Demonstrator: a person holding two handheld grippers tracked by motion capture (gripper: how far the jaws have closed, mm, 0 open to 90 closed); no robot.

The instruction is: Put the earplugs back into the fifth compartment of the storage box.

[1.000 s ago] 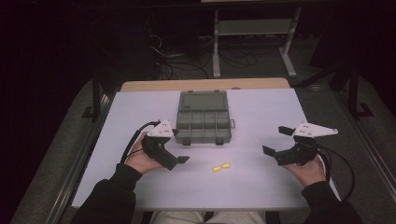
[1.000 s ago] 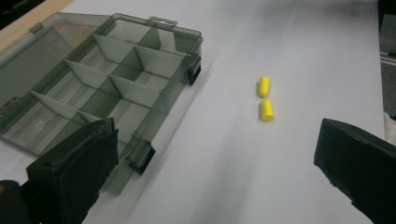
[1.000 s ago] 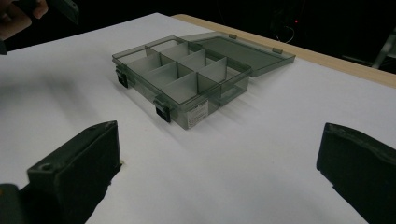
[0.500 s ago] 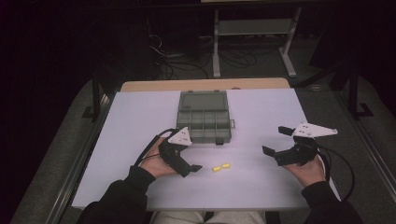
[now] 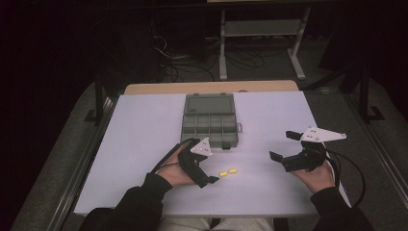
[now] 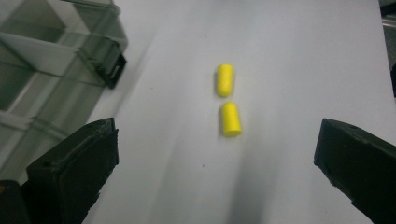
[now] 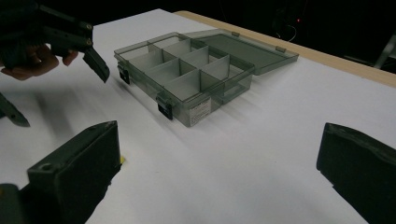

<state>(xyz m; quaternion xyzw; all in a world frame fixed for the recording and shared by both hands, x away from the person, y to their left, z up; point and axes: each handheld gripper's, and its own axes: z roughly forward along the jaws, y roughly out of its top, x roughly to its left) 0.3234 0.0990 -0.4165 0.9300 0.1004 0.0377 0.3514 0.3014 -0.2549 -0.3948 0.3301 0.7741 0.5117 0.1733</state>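
Earplugs: two yellow earplugs (image 6: 227, 99) are lying end to end on the white table (image 5: 139, 144), near the middle, just in front of the box and apart from it.

Left gripper: the left gripper (image 6: 217, 154) is hovering over the near plug (image 6: 231, 119), jaws spread wide and holding nothing; both plugs are sitting between the jaws in the left gripper view. In the high view the left gripper (image 5: 211, 180) is sitting just left of the plugs (image 5: 228, 171).

Right gripper: the right gripper (image 5: 284, 147) is resting near the right edge, well apart from the plugs, jaws released and empty.

Box: the grey box (image 5: 210, 126) is standing farther back with its lid (image 5: 210, 103) lying open toward the far side; its compartments are looking empty.

Risk, double grab: since the plugs are lying almost touching, closing now could be catching both, or pinching one at its tip.

Risk, roll: the plugs are round and light, so a jaw brushing one is likely to send it rolling off line.

Risk, squeeze: foam is giving under pressure; a hard clench could be making the plug pop out sideways.

Risk, box: the latch (image 6: 114, 70) is sitting close on the left, so a wide approach could be nudging the box.
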